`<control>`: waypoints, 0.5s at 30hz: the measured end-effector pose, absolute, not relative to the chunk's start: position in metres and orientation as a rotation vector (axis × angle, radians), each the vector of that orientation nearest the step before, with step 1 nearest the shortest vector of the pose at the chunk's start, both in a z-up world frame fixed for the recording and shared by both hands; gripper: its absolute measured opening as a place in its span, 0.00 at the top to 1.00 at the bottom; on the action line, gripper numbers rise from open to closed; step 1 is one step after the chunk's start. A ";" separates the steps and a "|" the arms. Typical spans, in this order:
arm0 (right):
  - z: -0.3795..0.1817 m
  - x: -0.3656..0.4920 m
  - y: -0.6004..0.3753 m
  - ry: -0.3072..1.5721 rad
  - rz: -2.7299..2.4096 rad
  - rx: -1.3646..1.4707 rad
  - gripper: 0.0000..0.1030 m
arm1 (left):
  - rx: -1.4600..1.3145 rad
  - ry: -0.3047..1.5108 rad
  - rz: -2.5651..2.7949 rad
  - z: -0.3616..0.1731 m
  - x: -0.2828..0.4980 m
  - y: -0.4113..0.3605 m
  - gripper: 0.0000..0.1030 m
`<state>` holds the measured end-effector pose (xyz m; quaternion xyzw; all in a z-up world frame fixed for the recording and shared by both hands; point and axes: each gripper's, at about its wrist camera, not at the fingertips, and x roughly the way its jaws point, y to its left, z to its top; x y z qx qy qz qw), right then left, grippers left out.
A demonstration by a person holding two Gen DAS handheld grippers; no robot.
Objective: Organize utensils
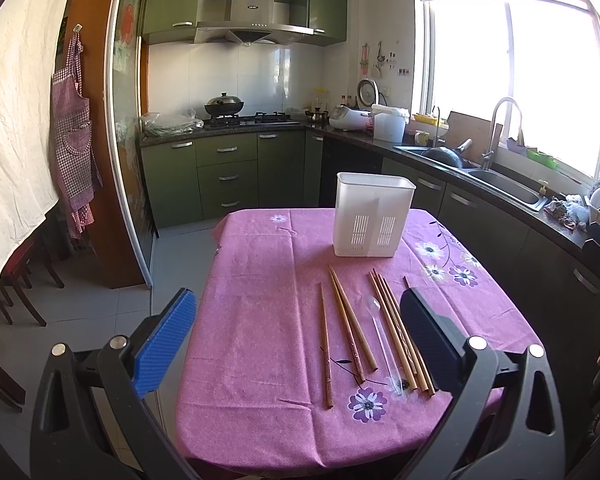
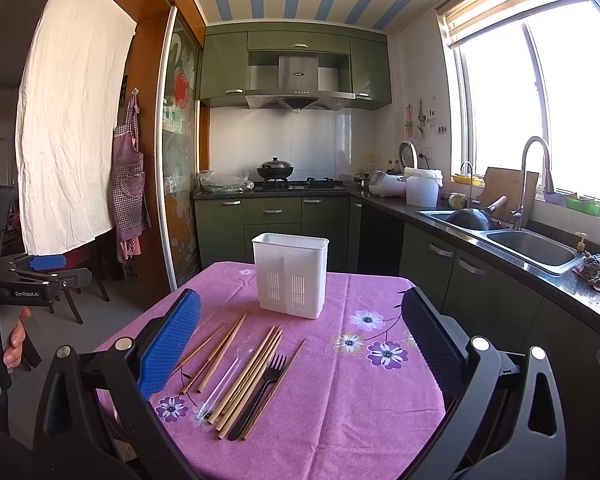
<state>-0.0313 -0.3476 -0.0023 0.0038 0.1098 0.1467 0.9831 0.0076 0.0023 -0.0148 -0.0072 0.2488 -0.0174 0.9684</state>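
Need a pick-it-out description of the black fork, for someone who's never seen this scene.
Start at the pink floral tablecloth, where a white slotted utensil holder stands at the far end. In front of it lies a row of wooden chopsticks and a clear plastic spoon. The black fork lies near the row's right end: the only black piece, and the only one with tines.

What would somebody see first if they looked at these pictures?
Probably the pink cloth with purple flowers covering the table in the middle. On it lie wooden chopsticks, a clear spoon and a black fork in a row, with a white holder standing upright behind them. The left gripper and right gripper hang open above the near edge, holding nothing.
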 end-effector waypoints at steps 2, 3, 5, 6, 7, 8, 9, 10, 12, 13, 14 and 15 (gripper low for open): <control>-0.002 -0.031 -0.348 0.221 0.296 0.009 0.04 | -0.016 0.504 -0.036 -0.015 0.008 0.002 0.06; -0.001 -0.031 -0.348 0.221 0.296 0.008 0.04 | -0.015 0.504 -0.036 -0.015 0.008 0.002 0.06; -0.002 -0.031 -0.348 0.222 0.297 0.008 0.04 | -0.014 0.505 -0.035 -0.016 0.007 0.002 0.06; -0.002 -0.031 -0.347 0.222 0.297 0.008 0.04 | -0.015 0.505 -0.035 -0.016 0.007 0.002 0.06; -0.003 -0.031 -0.347 0.222 0.296 0.007 0.04 | -0.017 0.506 -0.037 -0.016 0.007 0.002 0.06; -0.003 -0.031 -0.348 0.222 0.296 0.008 0.04 | -0.017 0.505 -0.038 -0.016 0.007 0.002 0.06; -0.002 -0.031 -0.348 0.222 0.296 0.008 0.04 | -0.018 0.506 -0.039 -0.017 0.007 0.002 0.06; -0.003 -0.031 -0.348 0.223 0.297 0.008 0.04 | -0.018 0.508 -0.039 -0.017 0.007 0.001 0.06; -0.006 -0.027 -0.347 0.225 0.300 0.009 0.04 | -0.017 0.508 -0.039 -0.017 0.007 0.001 0.06; -0.006 -0.026 -0.347 0.226 0.301 0.009 0.04 | -0.018 0.509 -0.040 -0.017 0.007 0.001 0.06; -0.007 -0.025 -0.346 0.227 0.302 0.008 0.04 | -0.018 0.510 -0.040 -0.017 0.007 0.001 0.06; -0.007 -0.025 -0.346 0.228 0.303 0.008 0.04 | -0.017 0.511 -0.040 -0.017 0.007 0.001 0.06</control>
